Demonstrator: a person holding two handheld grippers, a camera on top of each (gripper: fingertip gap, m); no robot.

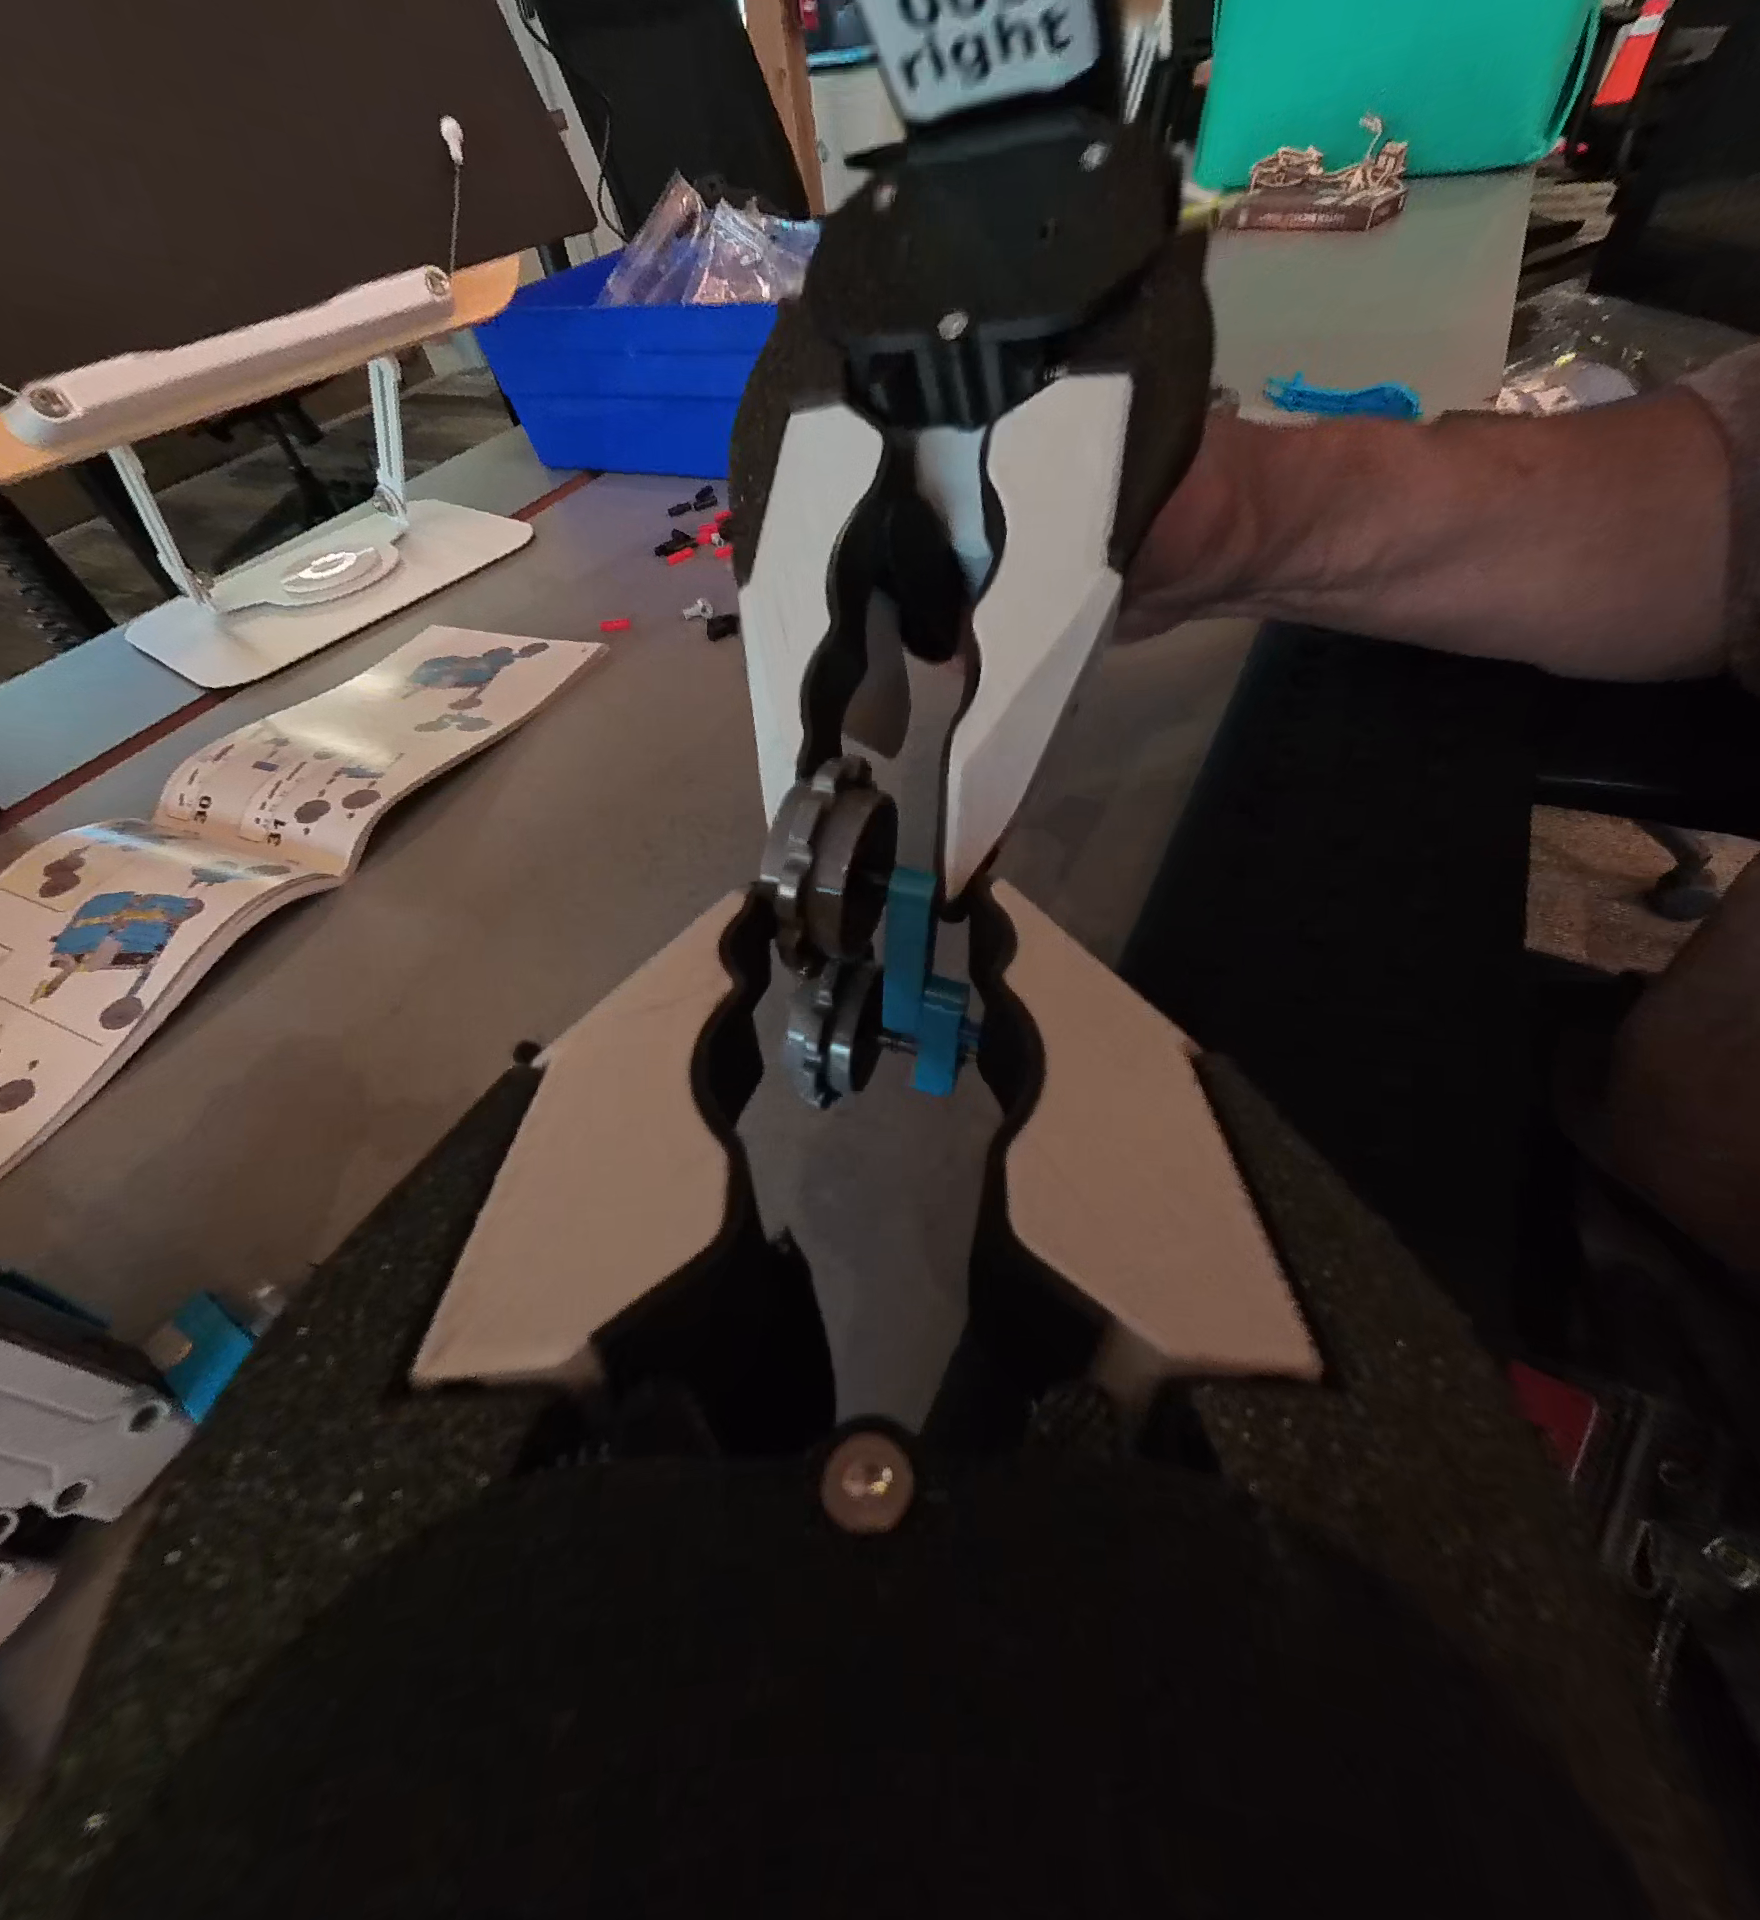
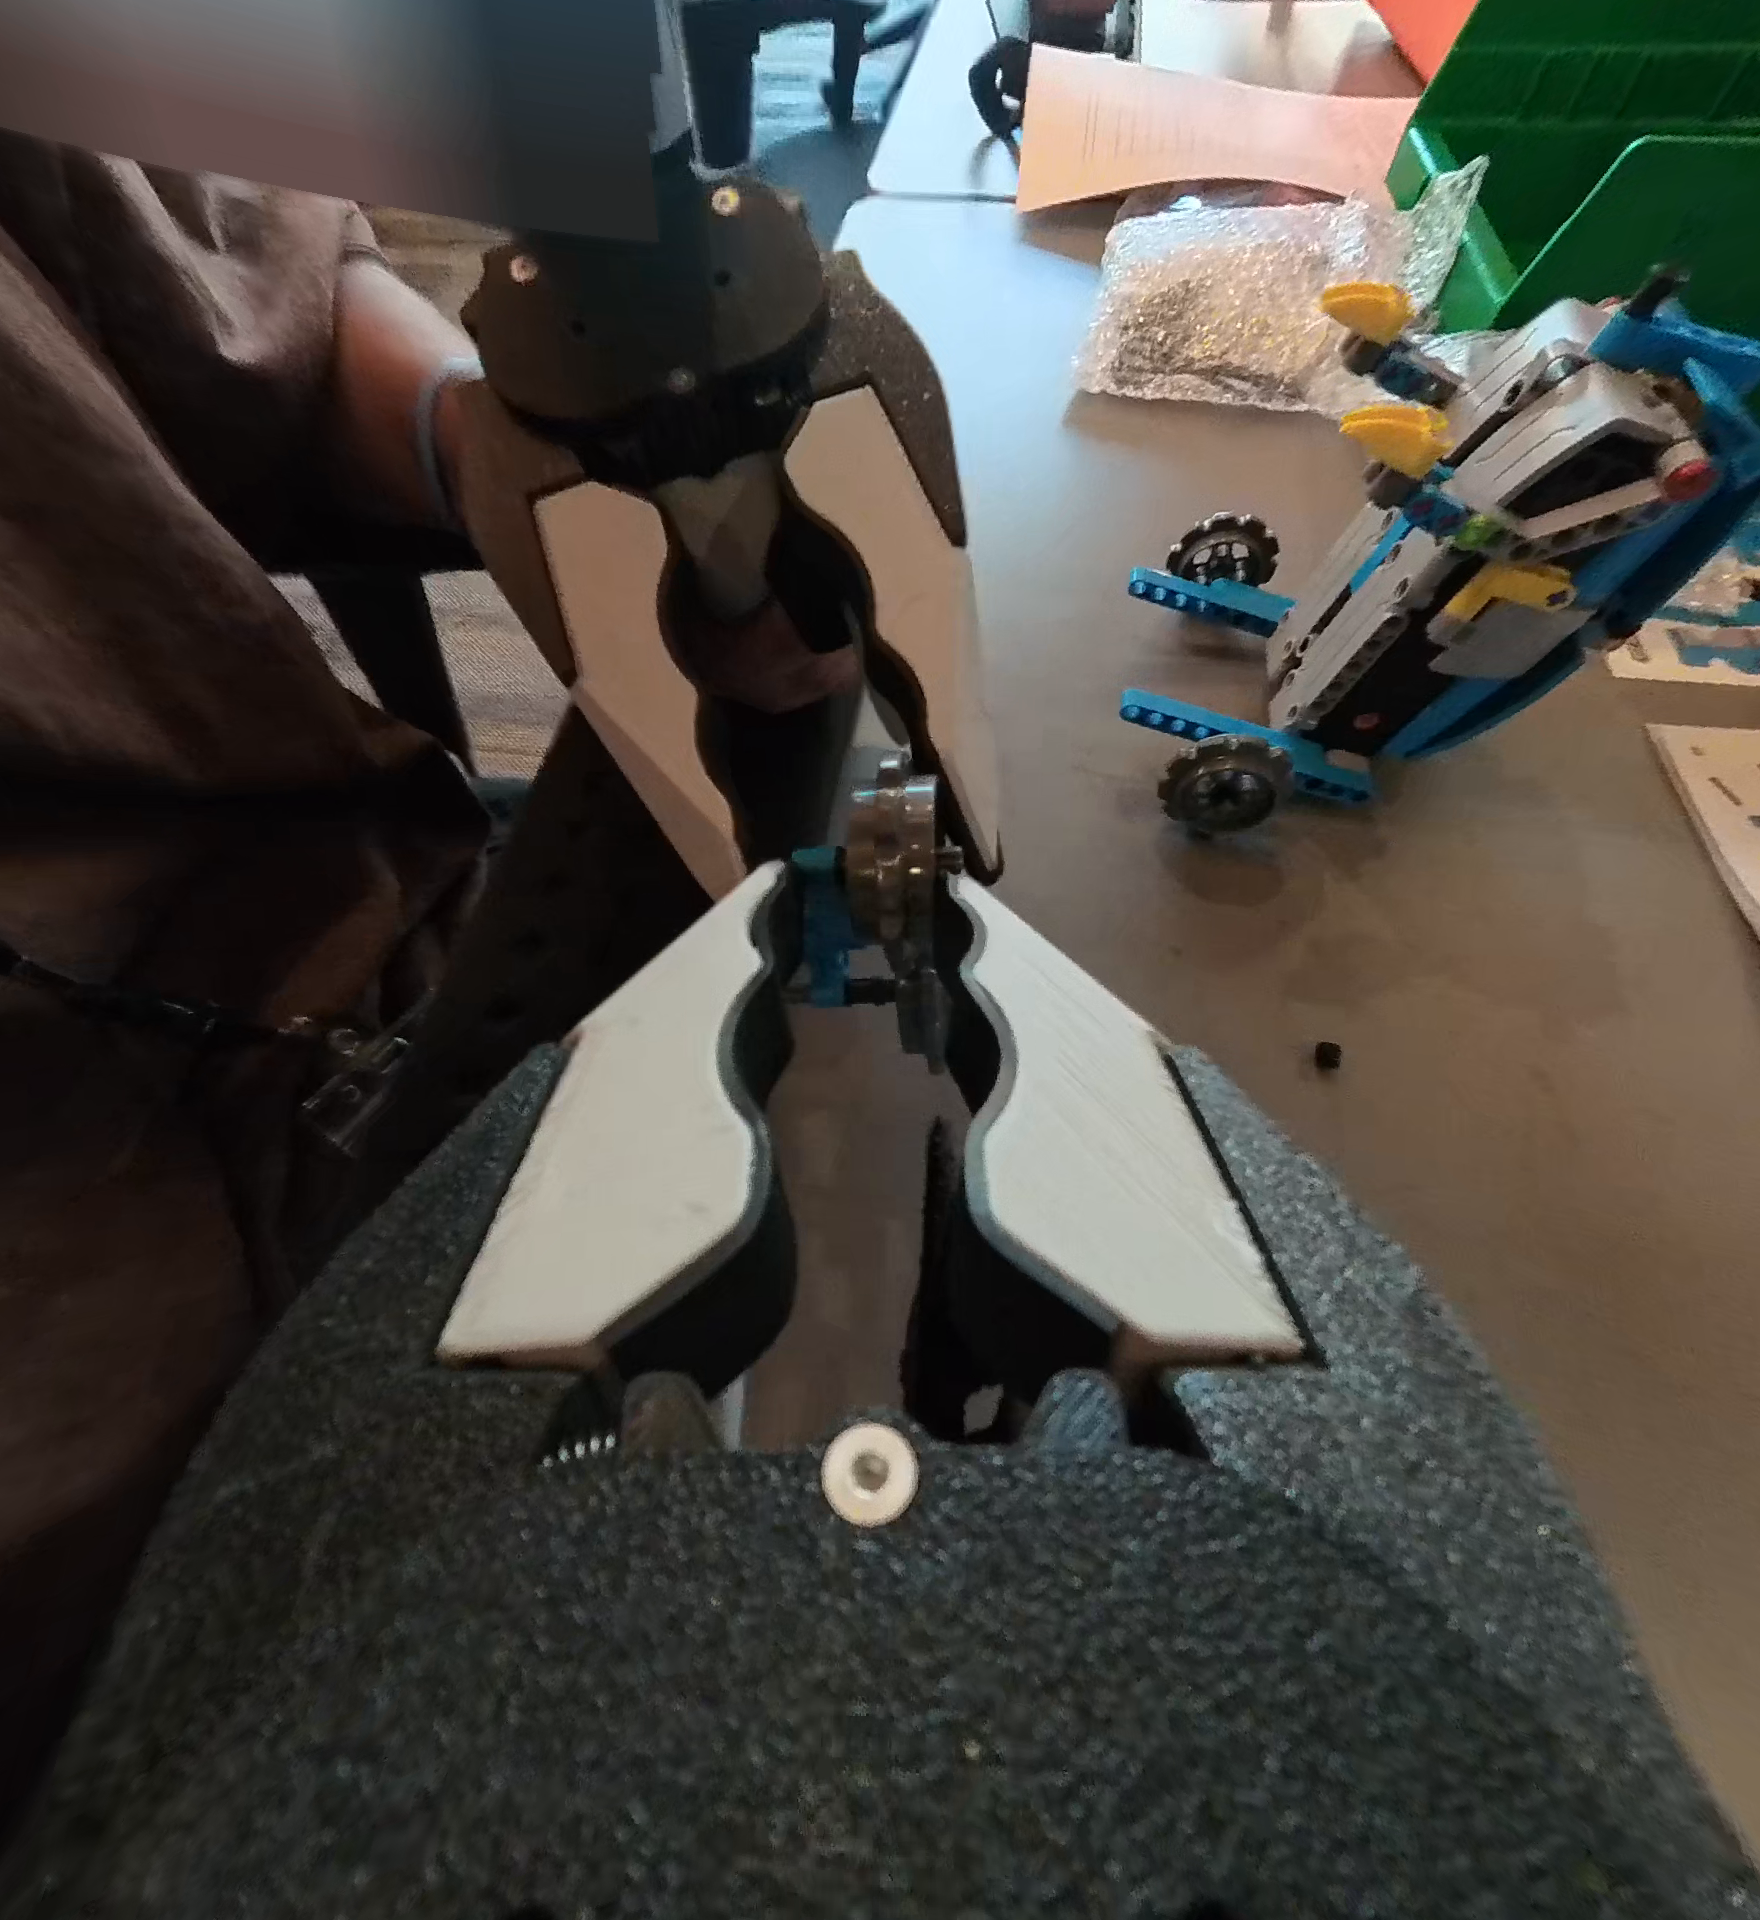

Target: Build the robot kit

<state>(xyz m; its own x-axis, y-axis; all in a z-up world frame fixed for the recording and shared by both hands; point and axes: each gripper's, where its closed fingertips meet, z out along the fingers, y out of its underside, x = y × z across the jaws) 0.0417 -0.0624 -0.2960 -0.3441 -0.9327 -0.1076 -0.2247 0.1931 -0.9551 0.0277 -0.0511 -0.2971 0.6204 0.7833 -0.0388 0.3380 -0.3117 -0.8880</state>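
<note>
The grey table runs under both grippers, and the containers stand along its far parts. A blue bin at the back in the left wrist view is heaped with clear plastic bags; what the bags hold cannot be made out. A green bin stands at the far corner in the right wrist view, its inside out of sight, with a bubble-wrap pouch lying just in front of it.

Next in size, a blue, white and grey brick-built vehicle lies tilted on the table near the green bin, with 2 dark wheels at its near end. An open instruction booklet lies flat beside a white stand, and small red and black pieces are scattered near the blue bin.

The left gripper and the right gripper meet tip to tip above the table edge. Between them sits a small assembly: 2 grey gear wheels joined by a pin to a blue beam. The left gripper's jaws stand around it, partly apart; the right gripper's jaws are drawn in against the upper wheel and beam, though the exact contact is hard to tell.
</note>
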